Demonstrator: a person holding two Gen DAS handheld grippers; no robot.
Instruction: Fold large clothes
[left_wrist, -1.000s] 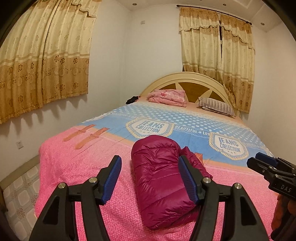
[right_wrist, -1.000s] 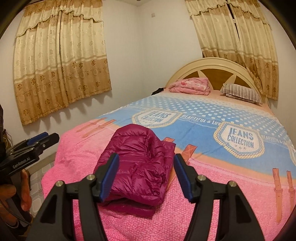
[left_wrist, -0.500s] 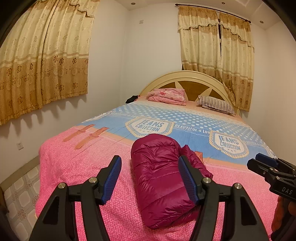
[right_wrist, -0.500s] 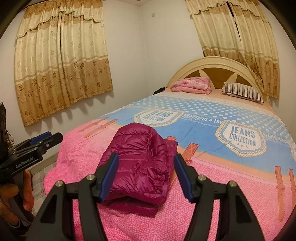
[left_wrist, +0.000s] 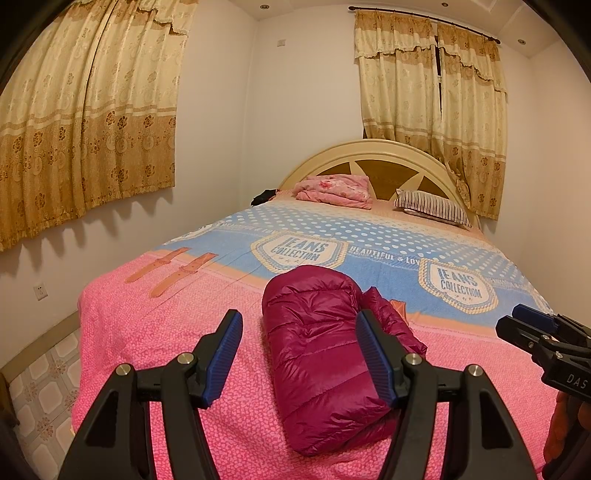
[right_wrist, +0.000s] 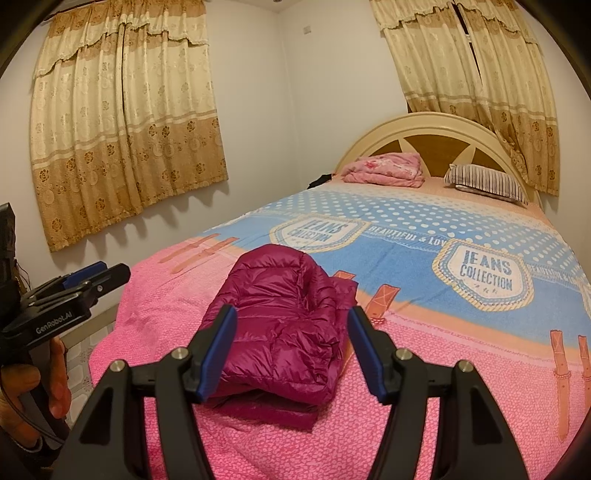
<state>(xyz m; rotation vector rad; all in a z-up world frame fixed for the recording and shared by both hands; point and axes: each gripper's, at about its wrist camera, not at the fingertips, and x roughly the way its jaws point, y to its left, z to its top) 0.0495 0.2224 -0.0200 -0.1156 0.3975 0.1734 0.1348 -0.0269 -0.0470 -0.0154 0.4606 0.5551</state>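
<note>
Jaws spread and empty on left gripper (left_wrist: 297, 354) and right gripper (right_wrist: 290, 349), both above bed foot, folded magenta quilted down jacket (left_wrist: 317, 354) lying on pink-and-blue printed bedspread (left_wrist: 147, 332), untouched

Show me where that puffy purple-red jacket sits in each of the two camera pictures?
Left wrist view: folded jacket lies centre, partly behind the right-hand fingertip.
Right wrist view: jacket lies centre-left, between the fingertips.
Shared landmark: striped pillow by the headboard.
</note>
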